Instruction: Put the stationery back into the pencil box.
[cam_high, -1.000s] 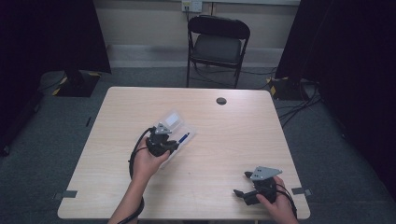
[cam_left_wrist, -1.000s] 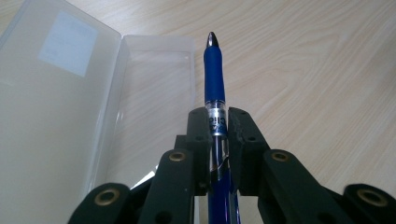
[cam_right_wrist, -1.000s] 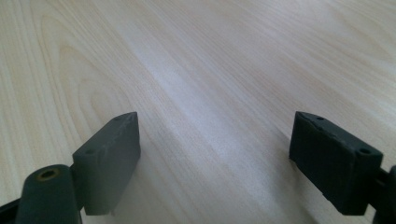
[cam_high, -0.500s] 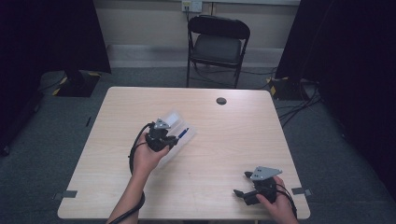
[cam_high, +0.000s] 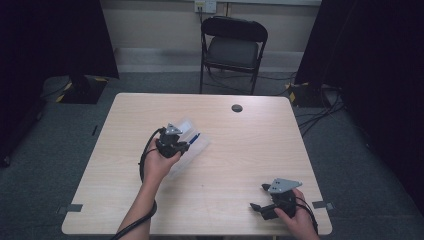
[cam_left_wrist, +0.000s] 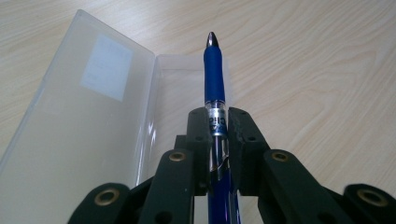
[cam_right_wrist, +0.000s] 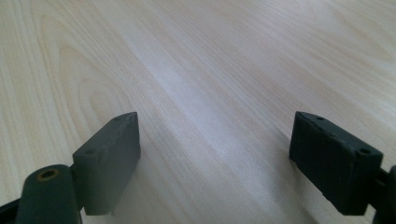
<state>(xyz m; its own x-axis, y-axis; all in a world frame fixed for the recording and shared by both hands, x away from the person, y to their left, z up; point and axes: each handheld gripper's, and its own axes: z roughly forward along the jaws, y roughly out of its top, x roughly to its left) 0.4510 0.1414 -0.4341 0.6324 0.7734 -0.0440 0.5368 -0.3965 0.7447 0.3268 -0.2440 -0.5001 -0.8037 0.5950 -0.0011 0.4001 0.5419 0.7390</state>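
Your left claw (cam_left_wrist: 218, 135) is clamped on a blue pen (cam_left_wrist: 214, 81), its tip pointing away from you over the open clear plastic case (cam_left_wrist: 88, 112). That case lies on the wooden worktop (cam_high: 240, 145) left of centre, its lid flipped open flat beside the tray. Your right claw (cam_right_wrist: 215, 163) rests near the worktop's near right corner, well apart from the case, with its jaws spread wide over bare wood, gripping nothing.

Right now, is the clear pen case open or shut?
Open: the pen case has its lid folded back flat; left gripper holds the blue pen above it.
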